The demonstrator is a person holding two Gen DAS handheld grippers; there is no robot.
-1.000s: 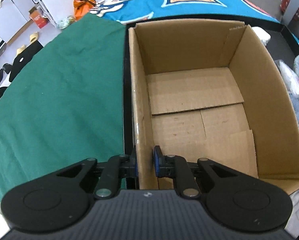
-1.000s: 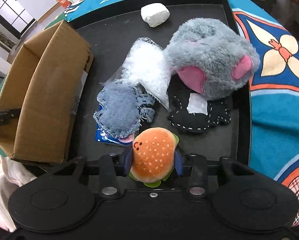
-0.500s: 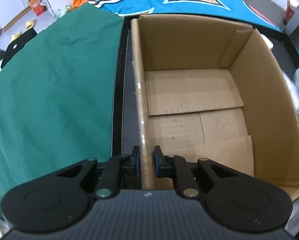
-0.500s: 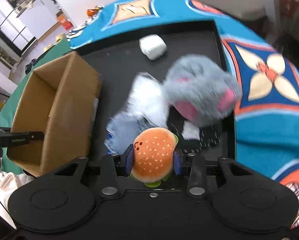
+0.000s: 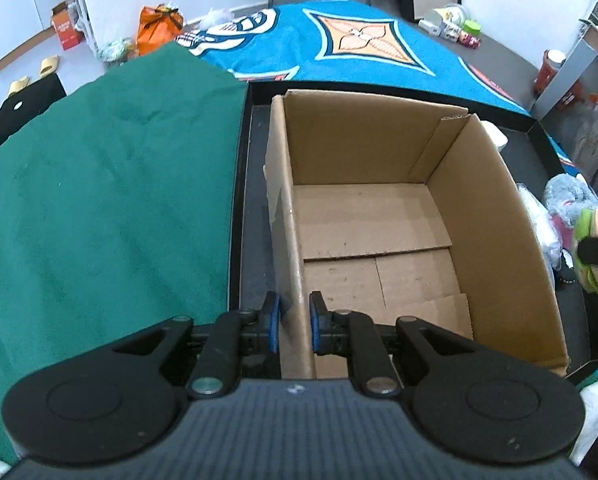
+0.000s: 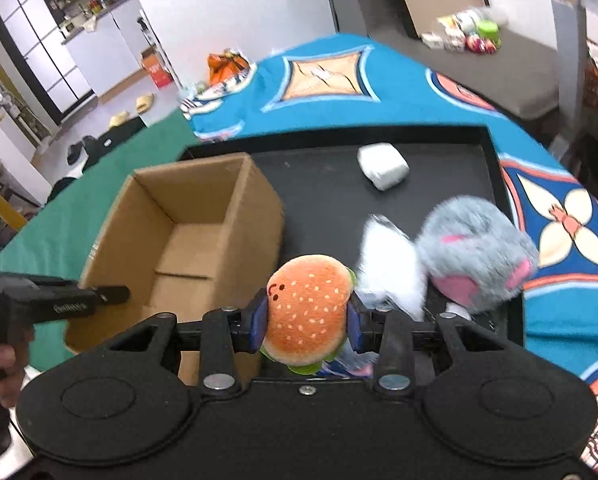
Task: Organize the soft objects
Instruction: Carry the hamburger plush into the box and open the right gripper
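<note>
Between the fingers of my right gripper (image 6: 307,320) sits a small burger plush (image 6: 308,308), squeezed from both sides and held in the air; ahead and to the left of those fingers is the open cardboard box (image 6: 187,240). My left gripper (image 5: 291,322) has its fingers set narrowly on either side of the box's near-left wall, one pad outside and one inside; whether they press the cardboard or only straddle it I cannot tell. Just past them the box floor (image 5: 379,240) shows bare cardboard flaps, with nothing soft inside. Ahead and to the right of my right fingers, on the black tray (image 6: 323,184), lie a grey-and-pink plush (image 6: 475,256), a white fluffy bundle (image 6: 391,268) and a white pad (image 6: 383,166). I judge the sorting as barely begun: the first toy is lifted but not dropped in, and the rest wait.
</note>
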